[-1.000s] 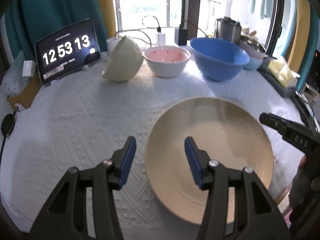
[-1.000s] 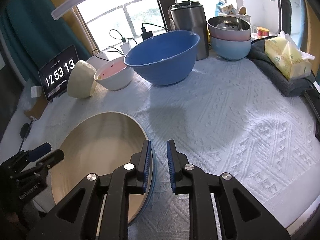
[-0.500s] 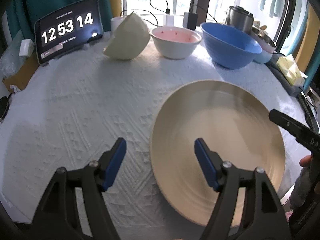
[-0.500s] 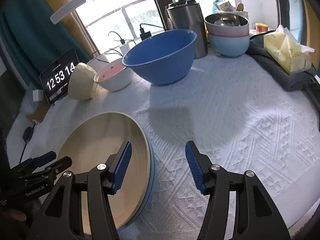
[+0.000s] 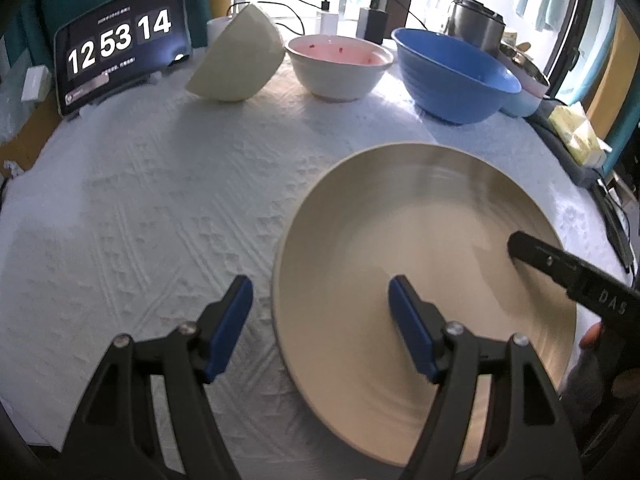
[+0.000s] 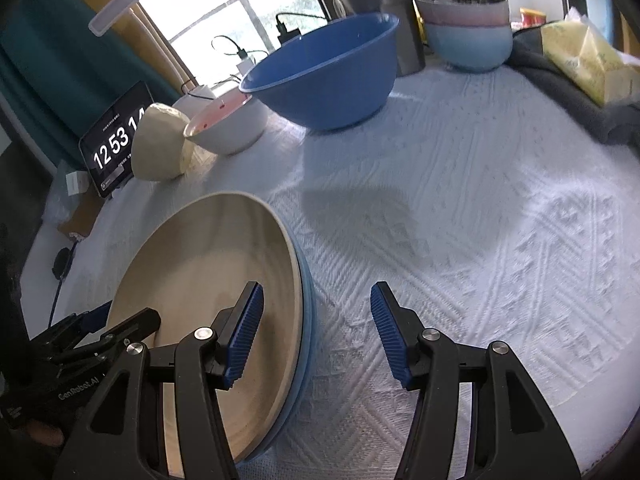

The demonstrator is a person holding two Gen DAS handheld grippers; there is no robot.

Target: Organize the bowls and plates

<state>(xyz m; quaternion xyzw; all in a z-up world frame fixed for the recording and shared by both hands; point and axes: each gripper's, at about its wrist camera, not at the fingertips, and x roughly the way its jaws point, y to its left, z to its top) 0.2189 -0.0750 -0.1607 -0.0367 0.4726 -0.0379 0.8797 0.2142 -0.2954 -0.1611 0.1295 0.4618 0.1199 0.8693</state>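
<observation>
- The white-clothed table [image 6: 480,200] carried everything; bowls lined its far edge, presumably waiting their turn.
- The beige plate [image 5: 420,240] sat near the front, nested on a blue plate [image 6: 306,300], so stacking looked under way.
- The left gripper [image 5: 320,320] straddled its rim, spread wide, gripping nothing.
- The right gripper [image 6: 316,328] likewise gaped, empty.

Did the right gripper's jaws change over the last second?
Yes. The right gripper has opened: its jaws were nearly shut at the beige plate's rim and now stand wide, straddling it.
</observation>
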